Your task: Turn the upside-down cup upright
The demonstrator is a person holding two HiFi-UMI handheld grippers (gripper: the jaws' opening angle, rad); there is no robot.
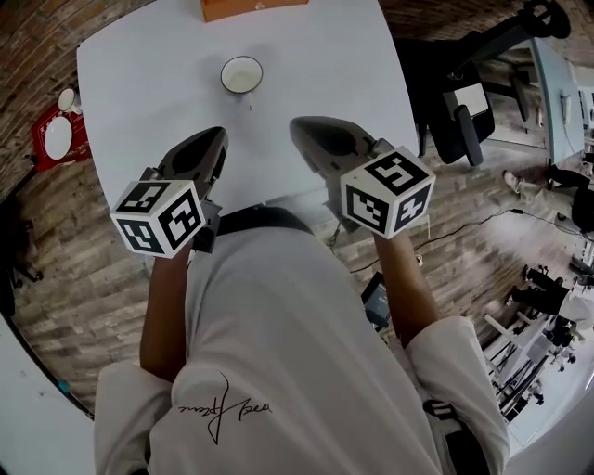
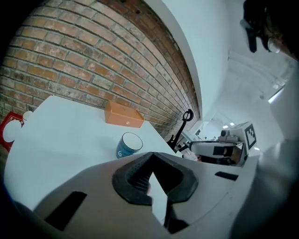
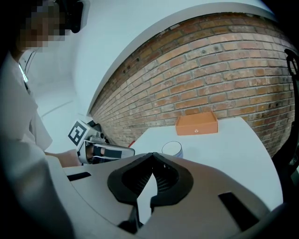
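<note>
A blue cup with a white inside stands on the white table, toward the far side, its open mouth facing up. The left gripper view shows the cup just beyond the jaws, and the right gripper view shows the cup there too. My left gripper hovers over the near part of the table, left of and nearer than the cup, jaws closed on nothing. My right gripper is level with it, right of the cup, also shut and empty. Neither touches the cup.
An orange box lies at the table's far edge behind the cup. A red stand with white discs sits on the floor at the left. A black office chair stands right of the table. Cables run across the wooden floor.
</note>
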